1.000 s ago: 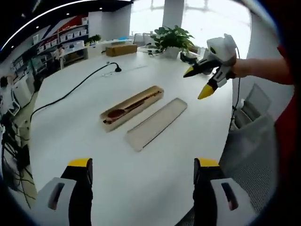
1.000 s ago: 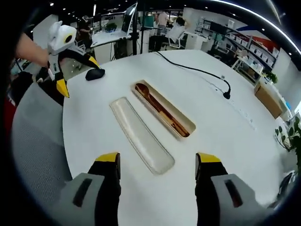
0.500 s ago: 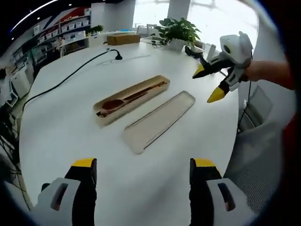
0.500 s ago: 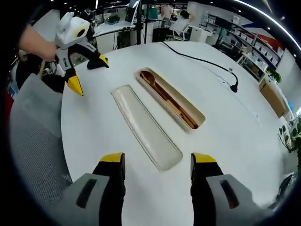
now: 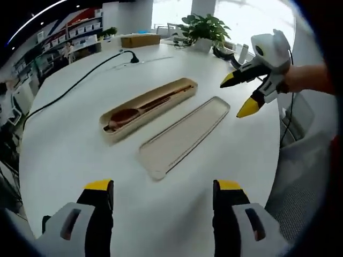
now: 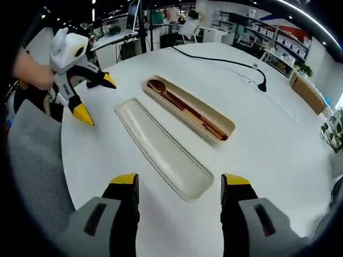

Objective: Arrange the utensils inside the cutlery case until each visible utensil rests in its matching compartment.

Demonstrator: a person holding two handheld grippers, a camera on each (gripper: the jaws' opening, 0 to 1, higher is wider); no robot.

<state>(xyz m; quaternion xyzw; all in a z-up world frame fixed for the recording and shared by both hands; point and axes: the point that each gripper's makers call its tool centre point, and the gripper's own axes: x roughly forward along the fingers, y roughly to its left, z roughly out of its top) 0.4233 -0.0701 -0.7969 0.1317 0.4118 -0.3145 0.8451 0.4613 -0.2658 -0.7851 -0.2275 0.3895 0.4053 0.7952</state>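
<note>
On the white desk (image 5: 64, 155), the open case (image 5: 148, 103) holds a wooden spoon (image 5: 124, 116); its lid (image 5: 185, 136) lies just beside. Left gripper (image 5: 159, 190) and right gripper (image 6: 179, 182) hover, fingers apart. No writing is legible.

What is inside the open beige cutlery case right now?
The beige cutlery case holds a brown wooden spoon with slim wooden utensils lying alongside its handle; what they are is too small to tell. The case's lid lies separately beside it, empty.
</note>
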